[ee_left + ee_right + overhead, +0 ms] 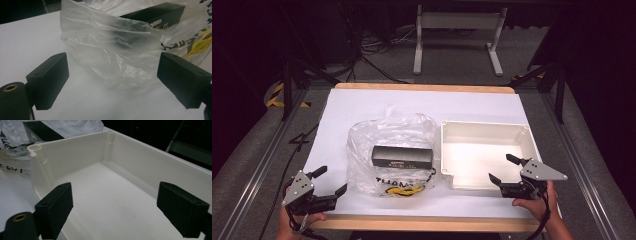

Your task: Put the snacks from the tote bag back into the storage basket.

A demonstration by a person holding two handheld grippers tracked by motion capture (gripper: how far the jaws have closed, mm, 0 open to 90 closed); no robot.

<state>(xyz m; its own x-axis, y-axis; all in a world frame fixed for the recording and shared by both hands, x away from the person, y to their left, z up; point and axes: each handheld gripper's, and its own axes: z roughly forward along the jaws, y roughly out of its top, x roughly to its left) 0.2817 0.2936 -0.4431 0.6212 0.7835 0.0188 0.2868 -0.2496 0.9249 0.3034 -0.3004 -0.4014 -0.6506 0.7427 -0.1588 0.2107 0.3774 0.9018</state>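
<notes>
Nothing has been moved yet, by the look of it. At lower left of the high view, the left gripper [328,181] rests on the table with jaws spread wide, empty, aimed at the clear plastic bag [389,150]. At lower right, the right gripper [505,168] is likewise released, over the near edge of the empty white tray [484,127]. Mid-frame, the black box [402,156] lies inside the bag.

Light falls from above onto my white table cover [362,107], which glows pale against a floor and backdrop sunk in near-black. The cream tray [484,129] blooms brightest on its floor. Glare streaks the clear plastic bag [110,45]. In my gripper views the black jaws close up look soft, slightly blurred, and everything is grainy.
</notes>
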